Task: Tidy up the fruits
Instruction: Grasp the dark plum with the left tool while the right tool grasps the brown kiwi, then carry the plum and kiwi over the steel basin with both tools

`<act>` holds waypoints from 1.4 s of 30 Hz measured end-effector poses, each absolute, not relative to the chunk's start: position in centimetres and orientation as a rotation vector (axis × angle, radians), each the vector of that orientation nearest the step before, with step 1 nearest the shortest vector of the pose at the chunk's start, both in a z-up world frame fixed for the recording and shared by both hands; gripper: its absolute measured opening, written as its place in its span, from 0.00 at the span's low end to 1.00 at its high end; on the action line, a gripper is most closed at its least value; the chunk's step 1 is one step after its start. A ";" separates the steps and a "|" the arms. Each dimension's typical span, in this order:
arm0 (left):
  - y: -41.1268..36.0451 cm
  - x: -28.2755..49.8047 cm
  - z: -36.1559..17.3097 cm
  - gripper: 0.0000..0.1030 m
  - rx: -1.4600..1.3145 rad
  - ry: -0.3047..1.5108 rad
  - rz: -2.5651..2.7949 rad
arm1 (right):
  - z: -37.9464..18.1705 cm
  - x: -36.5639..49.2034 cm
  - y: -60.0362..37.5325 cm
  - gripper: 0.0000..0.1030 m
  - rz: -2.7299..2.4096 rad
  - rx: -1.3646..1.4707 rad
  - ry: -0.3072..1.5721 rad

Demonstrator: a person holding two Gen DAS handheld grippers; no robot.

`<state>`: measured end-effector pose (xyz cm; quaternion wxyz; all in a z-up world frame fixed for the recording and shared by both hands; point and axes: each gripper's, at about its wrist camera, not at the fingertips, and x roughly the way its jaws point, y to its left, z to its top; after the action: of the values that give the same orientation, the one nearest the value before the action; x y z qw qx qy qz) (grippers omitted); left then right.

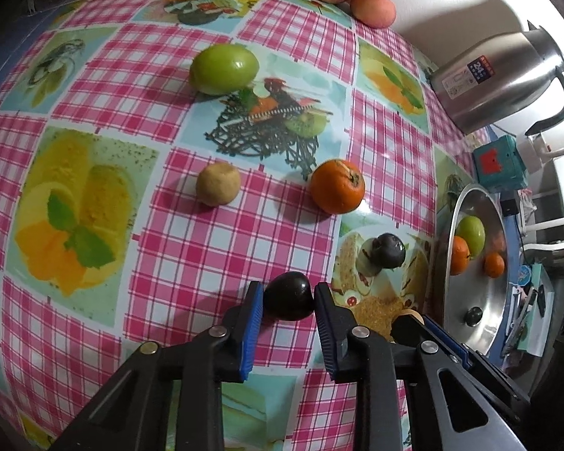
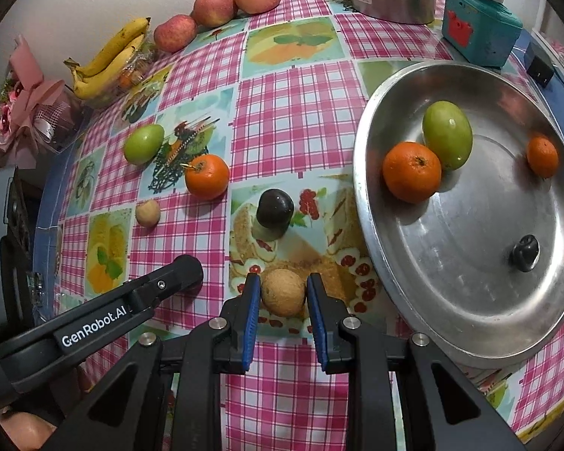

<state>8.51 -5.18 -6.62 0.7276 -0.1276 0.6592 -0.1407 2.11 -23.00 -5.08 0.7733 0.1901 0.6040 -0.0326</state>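
My left gripper (image 1: pixel 287 295) is shut on a dark plum (image 1: pixel 288 296) just above the checked tablecloth. My right gripper (image 2: pixel 284 293) is shut on a small brown fruit (image 2: pixel 283 292) beside the metal tray (image 2: pixel 364 188). The tray holds a green fruit (image 2: pixel 447 139) and two oranges (image 2: pixel 411 176). Loose on the cloth lie another dark plum (image 2: pixel 274 212), an orange (image 2: pixel 206 176), a green fruit (image 2: pixel 143 143) and a small brown fruit (image 2: pixel 147 212). The left view shows the same plum (image 1: pixel 389 250), orange (image 1: pixel 337 186) and green fruit (image 1: pixel 223 69).
Three apples (image 2: pixel 214 7) and bananas (image 2: pixel 109 56) lie at the table's back edge. A steel kettle (image 1: pixel 504 75) and a teal box (image 2: pixel 477 26) stand at the back right. A pink bouquet (image 2: pixel 30 109) sits at the far left.
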 end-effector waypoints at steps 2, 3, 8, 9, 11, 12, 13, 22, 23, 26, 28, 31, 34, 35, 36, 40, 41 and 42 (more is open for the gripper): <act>-4.9 8.6 -6.3 0.29 -0.287 1.438 -0.303 | -5.0 2.1 -23.1 0.25 -0.064 0.421 1.304; -4.8 8.6 -6.1 0.29 -0.289 1.434 -0.300 | -5.0 2.2 -23.2 0.25 -0.062 0.425 1.302; -4.1 8.6 -5.6 0.29 -0.297 1.414 -0.279 | -4.9 2.2 -23.6 0.25 -0.058 0.444 1.293; -3.9 8.6 -5.5 0.29 -0.298 1.411 -0.278 | -4.8 2.2 -23.7 0.25 -0.055 0.450 1.290; -3.9 8.6 -5.2 0.29 -0.297 1.402 -0.277 | -4.7 2.2 -23.8 0.25 -0.054 0.457 1.284; -3.9 8.6 -5.0 0.29 -0.294 1.396 -0.277 | -4.6 2.2 -23.8 0.25 -0.054 0.460 1.282; -3.9 8.6 -4.8 0.29 -0.293 1.391 -0.278 | -4.5 2.3 -23.9 0.25 -0.057 0.461 1.280; -4.9 8.6 -2.9 0.29 -0.275 1.331 -0.295 | -3.2 1.9 -25.2 0.25 -0.096 0.451 1.245; -5.1 8.5 -2.6 0.29 -0.272 1.322 -0.300 | -3.0 1.8 -25.4 0.25 -0.101 0.452 1.238; -5.8 8.4 -1.9 0.29 -0.261 1.302 -0.315 | -2.3 1.7 -26.2 0.25 -0.127 0.454 1.217; -6.3 8.2 -1.6 0.29 -0.252 1.290 -0.325 | -1.9 1.4 -27.0 0.25 -0.145 0.460 1.204; -7.2 8.1 -1.3 0.29 -0.240 1.282 -0.334 | -1.5 1.1 -28.0 0.25 -0.167 0.470 1.190; -8.1 7.9 -1.1 0.29 -0.224 1.275 -0.349 | -1.1 0.7 -29.0 0.25 -0.190 0.475 1.174; -8.6 7.8 -0.9 0.29 -0.217 1.272 -0.356 | -0.9 0.6 -29.5 0.25 -0.201 0.473 1.169; -8.9 7.7 -0.9 0.29 -0.213 1.270 -0.360 | -0.8 0.5 -29.9 0.25 -0.216 0.470 1.166; -10.8 7.0 -0.6 0.29 -0.184 1.264 -0.386 | -1.1 0.1 -31.6 0.25 -0.268 0.468 1.168; -11.2 6.8 -0.6 0.29 -0.175 1.265 -0.393 | -1.1 0.0 -32.0 0.25 -0.281 0.470 1.169; -12.0 6.6 -0.6 0.29 -0.160 1.265 -0.406 | -1.2 -0.1 -32.7 0.25 -0.297 0.475 1.169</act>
<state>6.63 -12.01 -0.59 0.7843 -0.0743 0.5865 -0.1881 -0.11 -32.67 -1.21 0.7973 0.2212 0.5443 -0.1384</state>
